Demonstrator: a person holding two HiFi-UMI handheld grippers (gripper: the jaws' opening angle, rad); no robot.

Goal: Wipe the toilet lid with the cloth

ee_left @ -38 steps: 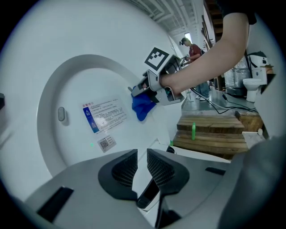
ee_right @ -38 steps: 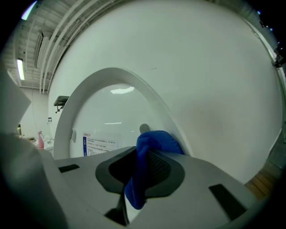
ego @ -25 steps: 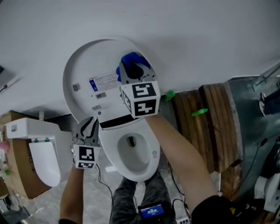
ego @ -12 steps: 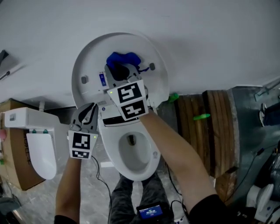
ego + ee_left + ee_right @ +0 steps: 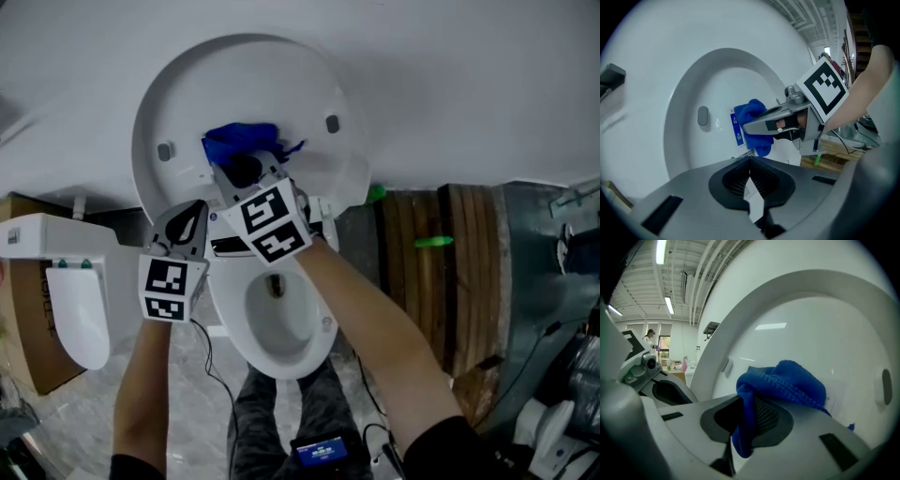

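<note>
The toilet lid (image 5: pixel 253 75) is stood up against the wall, so its inner face is offered to the wipe. The cloth (image 5: pixel 239 141), blue and bunched, is clamped in the right claw (image 5: pixel 236 167). In the right gripper view a wad of it is seen spilling past the tips, with a tail hanging down between the jaws. It is probably held this way so that fabric, not metal, meets the plastic. The cloth is pressed on the lid's lower middle, between the two grey bumpers and just above the hinge. The printed label (image 5: pixel 736 129) is partly covered by it.

The left claw (image 5: pixel 190 217) is clenched with nothing between its jaws, which have just been closing. It is parked at the lid's lower left edge, beside the bowl (image 5: pixel 277 319). This is likely to keep it clear of the stroke or ready to steady the lid. Contact with the lid cannot be told.

Against the earlier frames, the cloth has been brought down and leftward from the lid's upper right. The label, fully readable then, is now mostly hidden in the head view. The left claw has been shifted only slightly. The wipe is judged to be mid-stroke, with much of the lid's face not yet covered.
</note>
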